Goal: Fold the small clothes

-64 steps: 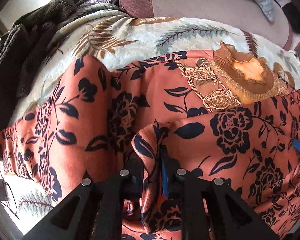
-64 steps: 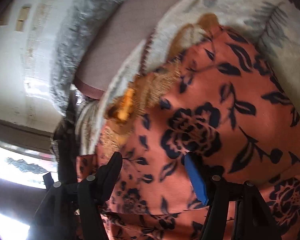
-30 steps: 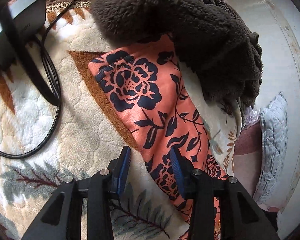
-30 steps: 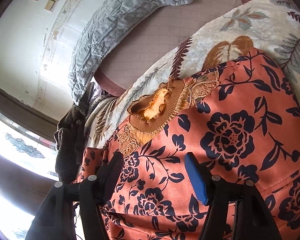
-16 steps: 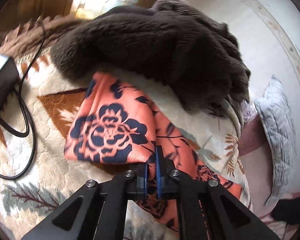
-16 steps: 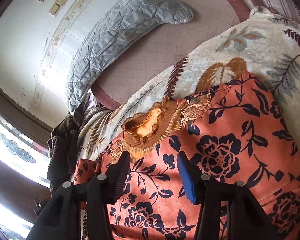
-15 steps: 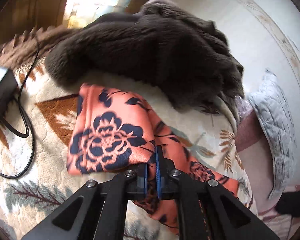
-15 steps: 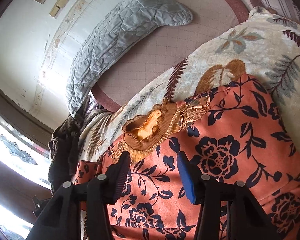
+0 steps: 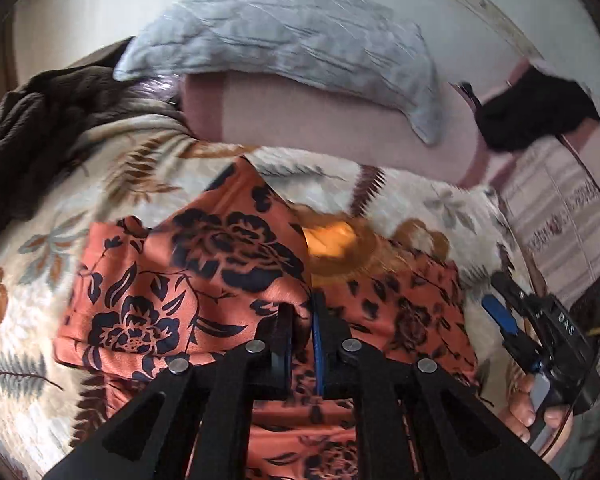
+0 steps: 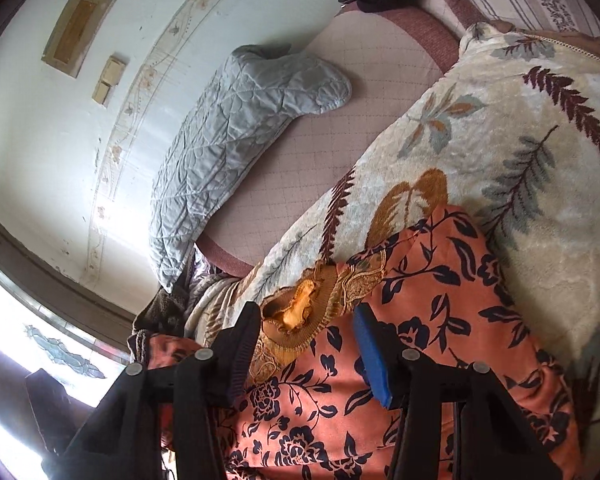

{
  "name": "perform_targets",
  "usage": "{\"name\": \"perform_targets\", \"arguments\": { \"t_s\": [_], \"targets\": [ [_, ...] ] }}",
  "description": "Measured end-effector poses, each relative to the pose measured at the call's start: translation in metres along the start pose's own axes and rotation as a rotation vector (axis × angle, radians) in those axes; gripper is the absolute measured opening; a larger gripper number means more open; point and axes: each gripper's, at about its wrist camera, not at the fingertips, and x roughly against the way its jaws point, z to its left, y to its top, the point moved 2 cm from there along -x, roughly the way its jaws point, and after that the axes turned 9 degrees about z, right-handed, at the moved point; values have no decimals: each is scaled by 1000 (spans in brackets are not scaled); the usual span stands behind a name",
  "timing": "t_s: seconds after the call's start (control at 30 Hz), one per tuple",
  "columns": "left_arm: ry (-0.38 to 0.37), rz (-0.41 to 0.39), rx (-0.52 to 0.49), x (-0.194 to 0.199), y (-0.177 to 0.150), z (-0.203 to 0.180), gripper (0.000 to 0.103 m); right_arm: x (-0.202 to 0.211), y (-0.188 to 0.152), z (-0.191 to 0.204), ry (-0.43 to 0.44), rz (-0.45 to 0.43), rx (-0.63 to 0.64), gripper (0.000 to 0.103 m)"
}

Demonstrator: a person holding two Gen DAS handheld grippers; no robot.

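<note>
One sleeve fold underway: left gripper (image 9: 300,330) pinching sleeve (jaws easing apart), carried over dress (image 9: 400,312); collar (image 9: 332,244) at 12 o'clock. Right gripper (image 10: 306,338) half-open, empty. Other folds remain.

we see one garment, an orange floral top (image 10: 428,320) printed with dark navy roses and leaves. its ribbed mustard-gold collar (image 10: 300,316) gapes open, with gold embroidered trim just beside it on the chest. the top lies spread on a cream leaf-patterned blanket (image 10: 520,128), collar toward the far end. in the left wrist view one sleeve (image 9: 204,264) is lifted and drawn across the body of the top toward the collar, its cloth pinched at the fold and partly blurred.
</note>
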Motion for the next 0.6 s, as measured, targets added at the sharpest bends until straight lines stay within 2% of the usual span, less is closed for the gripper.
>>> {"name": "perform_targets", "arguments": {
  "t_s": [0.03, 0.1, 0.2, 0.3, 0.37, 0.4, 0.47, 0.6],
  "targets": [
    [-33, 21, -51, -3, -4, -18, 23, 4, 3, -4, 9, -6, -15, 53],
    [-60, -1, -135, 3, -16, -42, 57, 9, 8, -10, 24, -8, -46, 56],
    [-14, -156, -136, 33, -27, -30, 75, 7, 11, -12, 22, 16, -47, 58],
    [79, -243, -42, 46, -31, 12, 81, -9, 5, -4, -5, 92, 3, 59],
    [183, -240, 36, 37, -32, 47, 81, -24, -5, 3, -46, 153, 56, 61],
    [208, -223, 76, 30, -34, 64, 81, -32, -10, 7, -72, 188, 89, 64],
    [208, -185, 149, 15, -41, 95, 81, -49, -20, 12, -127, 253, 146, 65],
    [196, -168, 250, -7, -59, 136, 81, -80, -33, -1, -244, 298, 179, 65]
  ]
}}
